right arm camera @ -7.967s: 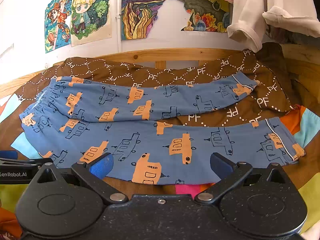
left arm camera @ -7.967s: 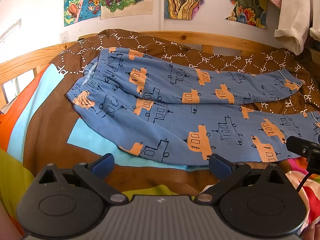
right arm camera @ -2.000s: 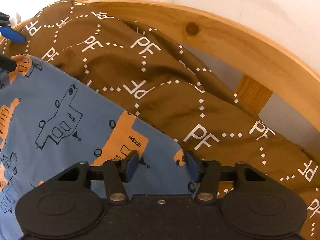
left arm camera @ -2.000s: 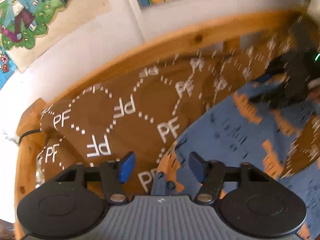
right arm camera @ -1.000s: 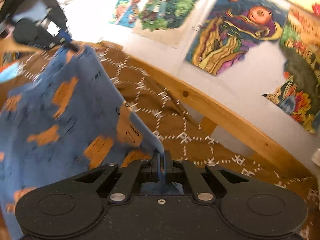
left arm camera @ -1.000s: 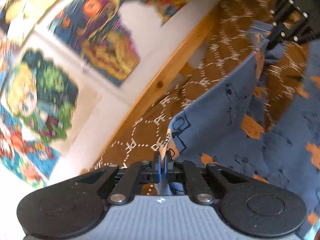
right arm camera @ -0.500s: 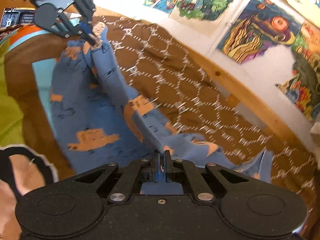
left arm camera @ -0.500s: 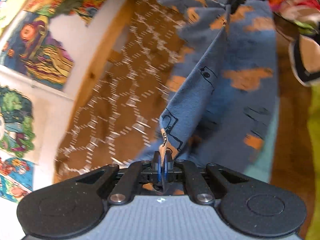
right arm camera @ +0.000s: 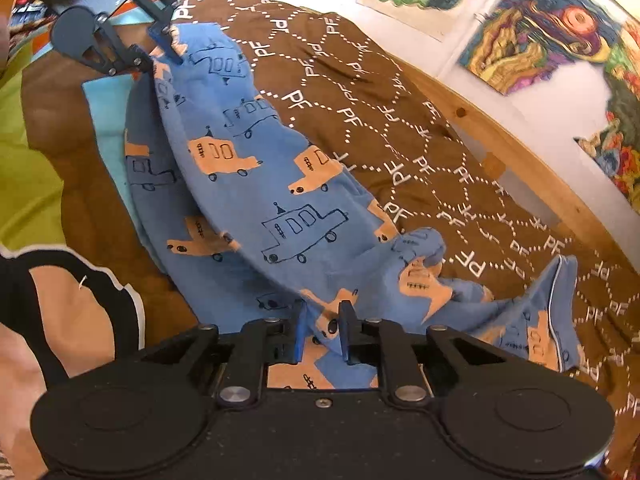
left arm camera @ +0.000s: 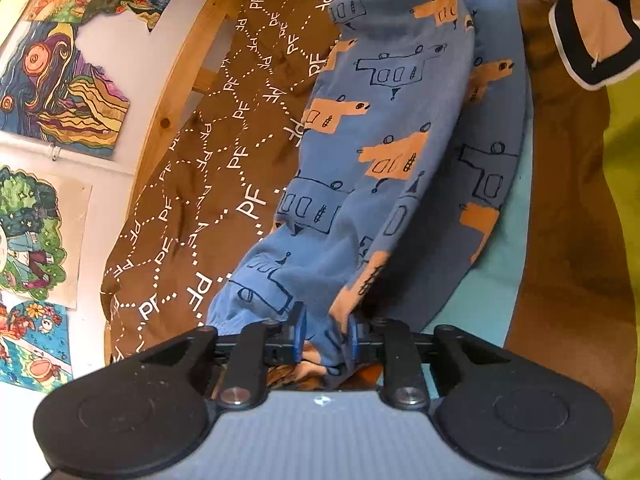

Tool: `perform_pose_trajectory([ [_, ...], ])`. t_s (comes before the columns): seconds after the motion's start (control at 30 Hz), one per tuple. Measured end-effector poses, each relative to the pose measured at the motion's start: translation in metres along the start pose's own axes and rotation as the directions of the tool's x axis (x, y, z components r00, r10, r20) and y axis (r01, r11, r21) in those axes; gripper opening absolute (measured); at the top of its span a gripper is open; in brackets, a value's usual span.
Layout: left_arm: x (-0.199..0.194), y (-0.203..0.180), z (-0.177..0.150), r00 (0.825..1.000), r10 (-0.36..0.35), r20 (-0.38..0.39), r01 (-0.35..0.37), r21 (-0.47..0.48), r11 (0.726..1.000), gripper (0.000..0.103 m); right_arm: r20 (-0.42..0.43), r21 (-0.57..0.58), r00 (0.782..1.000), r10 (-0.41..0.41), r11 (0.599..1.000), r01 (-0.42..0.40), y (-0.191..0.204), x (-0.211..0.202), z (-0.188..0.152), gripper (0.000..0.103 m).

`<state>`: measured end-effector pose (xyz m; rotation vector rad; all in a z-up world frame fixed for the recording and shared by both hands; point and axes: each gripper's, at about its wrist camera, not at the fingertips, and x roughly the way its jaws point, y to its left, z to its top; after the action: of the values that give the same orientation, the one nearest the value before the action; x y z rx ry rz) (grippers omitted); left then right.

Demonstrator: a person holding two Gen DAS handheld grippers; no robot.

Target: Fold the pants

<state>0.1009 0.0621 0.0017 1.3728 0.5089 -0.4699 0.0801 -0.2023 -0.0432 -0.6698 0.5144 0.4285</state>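
1. Broadly, the brown quilt (right arm camera: 360, 92) with its white lettered lattice covers the bed and gives a flat surface for the fold; a wooden bed rail (right arm camera: 520, 148) runs along its far edge under the drawings on the wall (right arm camera: 532, 40).

2. On that quilt lie the blue pants (right arm camera: 256, 184), printed with orange and outlined vehicles. One leg has been carried over onto the other, so the upper leg arches across the lower, which shows as a darker strip along the near edge. The lengthwise fold looks nearly laid, though the upper leg bulges instead of lying flat.

3. Toward the right wrist view's lower right, a cuff (right arm camera: 556, 312) with a pale stripe sits rumpled and off the lower leg, so it probably needs squaring.

4. Each tool sits at one end of the folded leg, which explains the cloth spanning between them.

5. The left gripper (left arm camera: 323, 334) has just been opening; its jaws stand narrowly apart, with the waistband end (left arm camera: 320, 344) loosely bunched between the pads, apparently released.

6. The right gripper (right arm camera: 322, 330) has likewise just been opening to a narrow gap, fabric lying between its blue pads (right arm camera: 301, 332) without being pinched.
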Motion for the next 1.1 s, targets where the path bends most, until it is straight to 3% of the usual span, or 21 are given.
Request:
perform_pose_trajectory([
  [0.13,-0.001,-0.002,-0.001,1.000,0.006,-0.015,-0.006,0.025,1.000,0.026,0.016,-0.065,1.000,0.001,0.998,0.000,0.004,0.001,0.002,0.023],
  [0.23,-0.001,0.000,0.001,0.999,-0.014,-0.034,0.014,0.012,1.000,0.016,-0.005,-0.085,1.000,0.024,0.996,-0.024,0.006,0.007,0.003,0.021],
  [0.3,-0.001,0.000,0.002,0.999,-0.007,-0.034,0.008,0.022,1.000,0.008,-0.019,-0.088,0.999,0.044,0.995,-0.046,0.006,0.009,0.003,0.006],
  [0.37,-0.002,0.001,0.003,0.999,-0.004,-0.036,0.006,0.034,0.999,0.006,-0.024,-0.089,0.998,0.051,0.995,-0.053,0.006,0.010,0.004,0.002],
  [0.6,-0.013,-0.004,-0.004,0.997,0.077,0.025,-0.080,0.175,0.981,0.004,-0.012,-0.102,0.998,0.063,0.993,-0.064,0.009,-0.005,0.006,0.000],
  [0.8,-0.002,-0.009,-0.011,0.999,0.042,-0.013,-0.039,0.169,0.985,0.005,-0.025,-0.163,0.996,0.083,0.983,-0.086,0.026,-0.010,0.007,0.000],
  [0.97,0.004,-0.013,-0.009,1.000,-0.007,-0.028,0.010,0.130,0.992,0.015,-0.070,-0.129,0.995,0.078,0.988,-0.086,0.031,0.003,0.005,0.002],
  [1.03,0.002,-0.004,-0.008,0.998,-0.058,-0.020,0.059,0.047,0.997,0.030,-0.071,-0.110,0.995,0.074,0.991,-0.081,0.030,0.001,0.005,0.004],
  [1.1,-0.004,0.010,-0.007,0.995,-0.102,-0.001,0.102,-0.065,0.993,0.063,-0.072,-0.082,0.995,0.073,0.993,-0.079,0.026,-0.001,0.004,0.016],
])
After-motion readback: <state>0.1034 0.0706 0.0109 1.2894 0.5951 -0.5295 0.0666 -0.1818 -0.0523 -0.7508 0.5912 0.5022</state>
